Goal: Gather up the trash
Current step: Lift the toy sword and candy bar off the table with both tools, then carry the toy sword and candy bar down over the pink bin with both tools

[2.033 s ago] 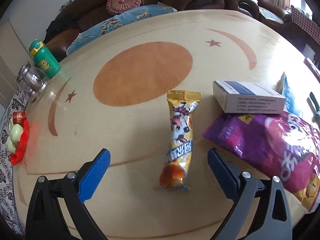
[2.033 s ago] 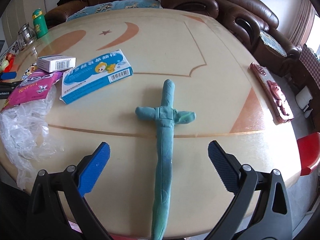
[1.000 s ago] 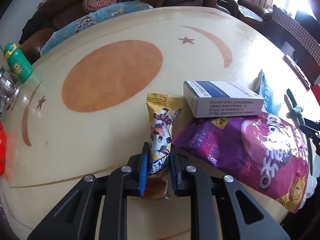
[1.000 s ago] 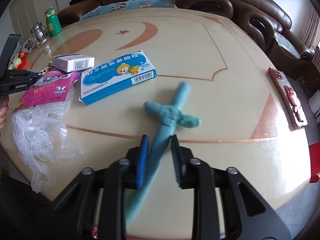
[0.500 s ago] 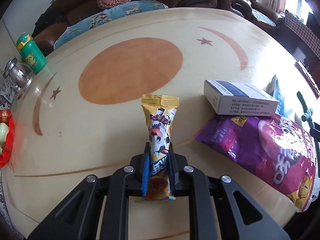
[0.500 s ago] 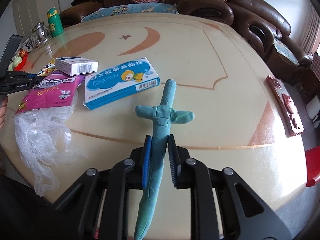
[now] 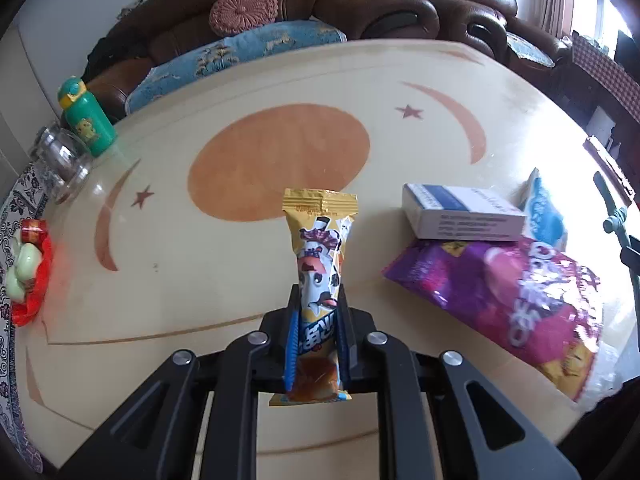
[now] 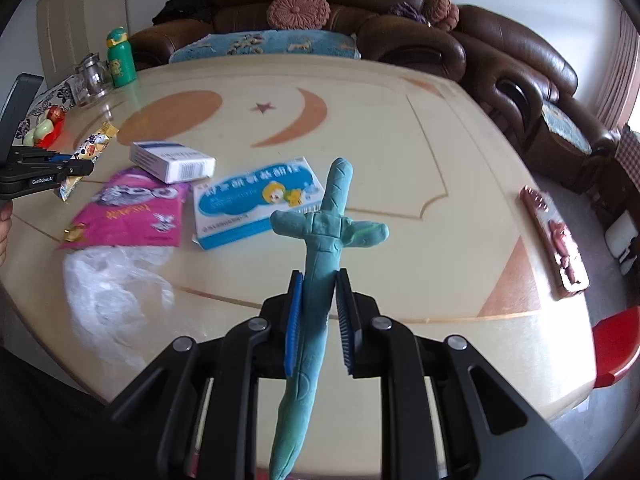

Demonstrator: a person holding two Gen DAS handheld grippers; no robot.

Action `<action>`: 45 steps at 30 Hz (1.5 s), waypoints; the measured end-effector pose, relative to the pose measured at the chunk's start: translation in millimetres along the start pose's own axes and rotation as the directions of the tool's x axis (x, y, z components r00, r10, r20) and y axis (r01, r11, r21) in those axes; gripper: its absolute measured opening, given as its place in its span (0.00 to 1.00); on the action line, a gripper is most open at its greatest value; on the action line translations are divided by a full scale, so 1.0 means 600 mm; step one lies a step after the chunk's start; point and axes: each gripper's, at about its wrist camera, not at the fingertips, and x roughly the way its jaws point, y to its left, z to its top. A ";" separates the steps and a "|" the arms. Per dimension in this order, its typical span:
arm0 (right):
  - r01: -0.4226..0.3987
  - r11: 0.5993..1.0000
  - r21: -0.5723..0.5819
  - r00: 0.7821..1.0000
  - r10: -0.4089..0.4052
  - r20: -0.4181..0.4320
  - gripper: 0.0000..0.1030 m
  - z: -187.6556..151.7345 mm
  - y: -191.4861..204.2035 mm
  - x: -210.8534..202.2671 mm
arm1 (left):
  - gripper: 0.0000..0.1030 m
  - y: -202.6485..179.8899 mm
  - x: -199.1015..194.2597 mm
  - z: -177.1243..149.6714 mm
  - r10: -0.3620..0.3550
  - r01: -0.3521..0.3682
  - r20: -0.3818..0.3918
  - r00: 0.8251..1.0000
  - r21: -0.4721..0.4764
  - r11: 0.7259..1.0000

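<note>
My left gripper (image 7: 317, 312) is shut on a yellow snack wrapper (image 7: 320, 256) with a cartoon cow and holds it lifted off the round table (image 7: 240, 248). My right gripper (image 8: 318, 292) is shut on a teal clay sword (image 8: 326, 236) and holds it raised above the table (image 8: 400, 152). The sword also shows at the right edge of the left wrist view (image 7: 614, 216). In the right wrist view the left gripper (image 8: 70, 168) shows at far left with the wrapper (image 8: 90, 148). A purple snack bag (image 7: 516, 292), a white-blue box (image 7: 460, 212) and a blue medicine box (image 8: 256, 200) lie on the table.
A clear plastic bag (image 8: 116, 284) lies near the table's front edge. A green bottle (image 7: 86, 122), a glass jar (image 7: 60, 164) and a red dish (image 7: 32, 280) stand at the left. A brown sofa (image 7: 360, 8) is behind. A brown carved strip (image 8: 554, 236) lies at the right.
Both grippers closed from open, the left on the snack wrapper and the right on the clay sword. Both objects have since been lifted off the table.
</note>
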 end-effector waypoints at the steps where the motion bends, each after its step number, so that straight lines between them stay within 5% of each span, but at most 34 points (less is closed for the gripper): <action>1: -0.001 1.000 -0.001 1.000 0.001 0.007 0.18 0.001 0.002 -0.006 | 0.15 -0.003 -0.015 -0.001 0.008 -0.008 0.014 1.000 0.000 1.000; 16: -0.038 0.996 -0.076 0.989 0.049 0.142 0.18 0.017 0.069 -0.176 | 0.15 -0.073 -0.236 -0.078 -0.025 0.023 0.145 0.989 0.015 1.000; 28: -0.051 0.990 -0.131 0.975 0.077 0.207 0.18 -0.034 0.120 -0.330 | 0.15 -0.140 -0.369 -0.188 -0.092 0.087 0.176 0.980 0.036 0.996; 45: -0.087 0.991 -0.098 0.995 0.091 0.034 0.18 -0.183 0.141 -0.334 | 0.15 -0.252 -0.346 -0.303 -0.195 0.193 0.032 0.980 0.057 0.979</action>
